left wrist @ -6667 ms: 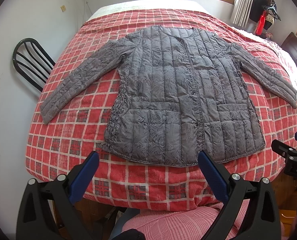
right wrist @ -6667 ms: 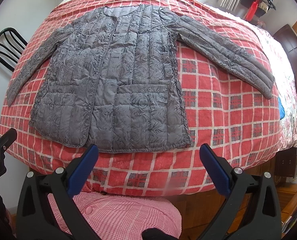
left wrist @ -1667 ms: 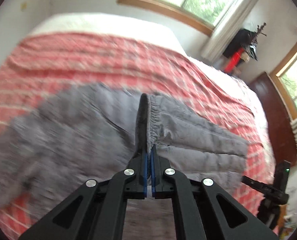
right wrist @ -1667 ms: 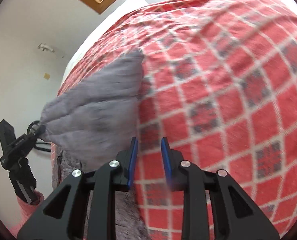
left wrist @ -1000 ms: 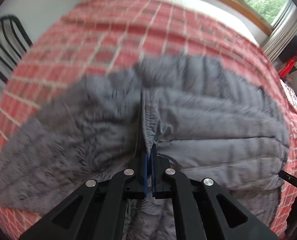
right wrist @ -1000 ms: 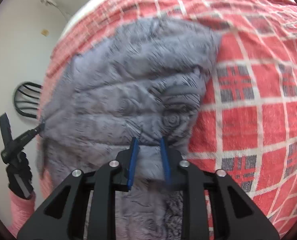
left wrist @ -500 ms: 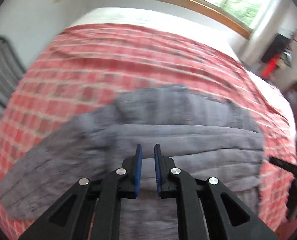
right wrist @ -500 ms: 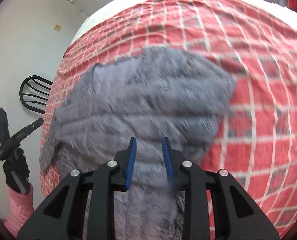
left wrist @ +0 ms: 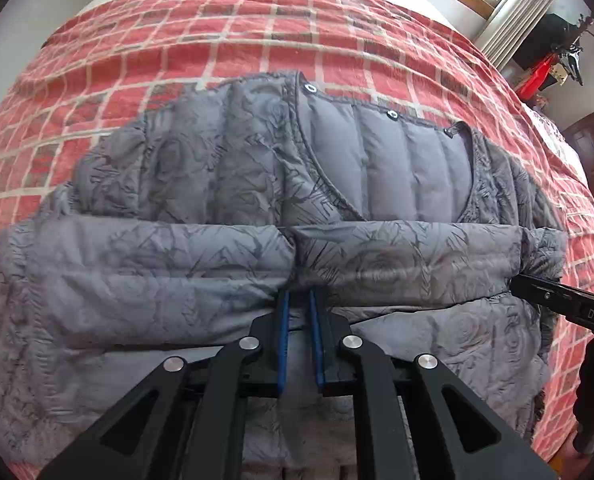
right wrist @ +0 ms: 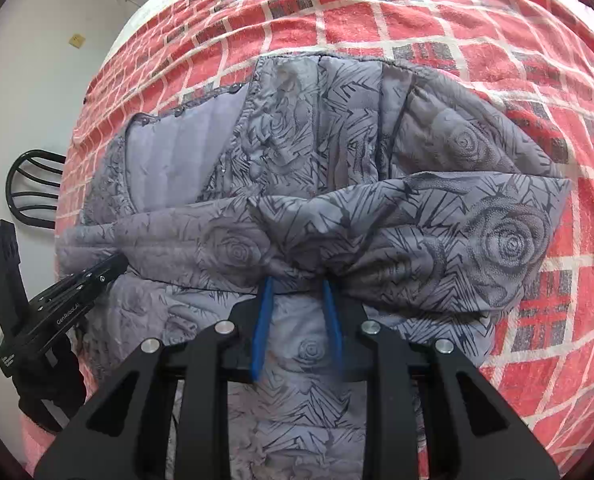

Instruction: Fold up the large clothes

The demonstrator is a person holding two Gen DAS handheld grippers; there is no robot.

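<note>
A grey quilted jacket (left wrist: 409, 168) with a rose print lies on a red checked blanket (left wrist: 217, 20) covering the bed. Both sleeves are folded across its chest: the left sleeve (left wrist: 157, 272) and the right sleeve (left wrist: 409, 264) meet near the middle. My left gripper (left wrist: 297, 296) stands at the sleeves' near edge. Its blue pads are a narrow gap apart and grip nothing. My right gripper (right wrist: 295, 282) is at the near edge of the right sleeve (right wrist: 457, 248), whose fabric puckers in between the pad tips. Each gripper also shows at the side of the other's view.
A black chair (right wrist: 33, 184) stands by the white wall left of the bed. A window with a curtain (left wrist: 517, 8), dark and red objects (left wrist: 545, 72) and a dark wooden door (left wrist: 589, 152) are to the right. A gloved hand (right wrist: 49, 392) holds the left gripper.
The left gripper was shut on the sleeve's cuff a second ago; its pads have since parted and let it go. The sleeve now lies flat across the chest. The right gripper stays at the sleeve's edge.
</note>
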